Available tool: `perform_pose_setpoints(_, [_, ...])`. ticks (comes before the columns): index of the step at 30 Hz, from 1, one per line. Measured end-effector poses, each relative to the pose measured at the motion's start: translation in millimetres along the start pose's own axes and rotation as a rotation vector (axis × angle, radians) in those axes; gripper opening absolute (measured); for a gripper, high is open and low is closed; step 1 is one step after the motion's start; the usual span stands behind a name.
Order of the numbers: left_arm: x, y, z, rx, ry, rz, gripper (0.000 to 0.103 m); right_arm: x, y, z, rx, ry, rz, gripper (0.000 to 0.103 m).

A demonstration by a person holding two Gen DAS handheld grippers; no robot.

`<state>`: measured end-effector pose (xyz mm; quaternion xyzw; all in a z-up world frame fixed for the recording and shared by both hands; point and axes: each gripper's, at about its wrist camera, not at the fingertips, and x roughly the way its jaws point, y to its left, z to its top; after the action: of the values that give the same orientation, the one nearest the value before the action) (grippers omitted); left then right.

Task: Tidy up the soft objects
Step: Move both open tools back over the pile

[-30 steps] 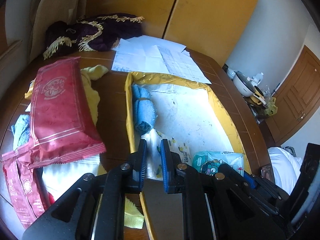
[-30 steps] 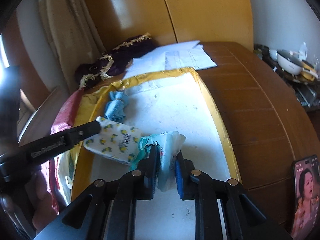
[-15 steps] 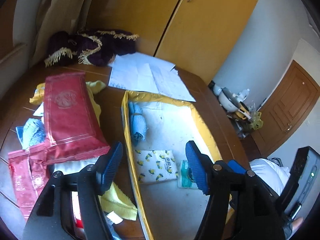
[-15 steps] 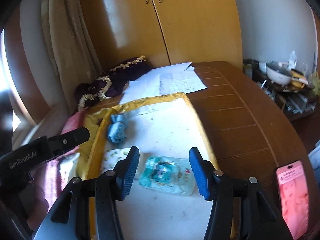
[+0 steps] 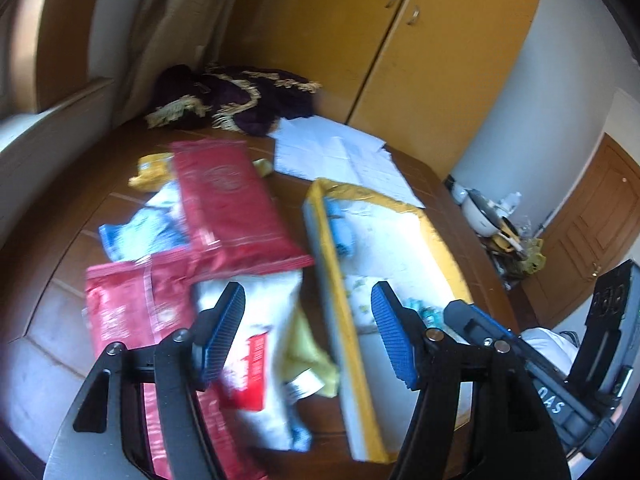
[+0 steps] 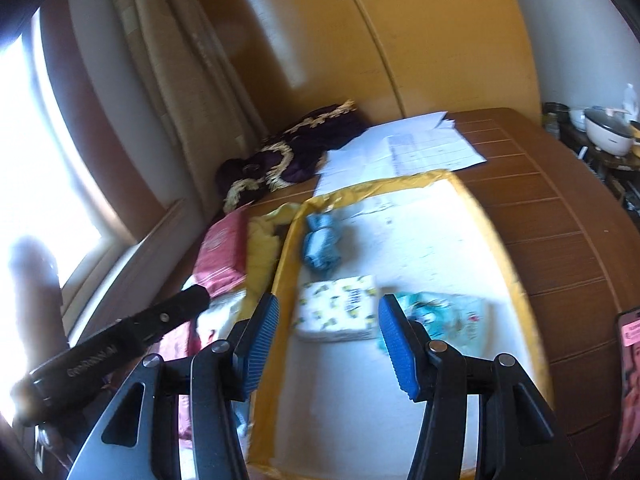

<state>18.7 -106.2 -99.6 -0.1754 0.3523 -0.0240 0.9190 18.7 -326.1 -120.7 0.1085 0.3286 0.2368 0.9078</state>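
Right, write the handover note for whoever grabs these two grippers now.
Left gripper: open, empty, above the pile beside the tray.
Right gripper: open, empty, above the tray.
In the yellow-rimmed tray: rolled blue cloth, lemon-print tissue pack, teal wipes pack, the two packs side by side.
Left on the table outside the tray: two red packs, a white pack, yellow cloth, a blue-and-white item.
To do: move those into the tray.
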Motion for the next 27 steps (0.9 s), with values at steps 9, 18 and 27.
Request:
perform_pose_setpoints(9, [-15, 29, -10, -0.060, -0.017, 0.057, 0.065, 4, 22, -8, -0.032, 0.017, 0.076, 0.067])
perform_pose_setpoints(18, [-28, 42, -18, -0.073, -0.043, 0.101, 0.065, 12, 38, -17, -0.052, 0.071, 0.154, 0.067])
perform_pose_setpoints(27, [-34, 54, -22, -0.088, -0.049, 0.122, 0.065, 11, 52, -22, -0.088, 0.076, 0.185, 0.067])
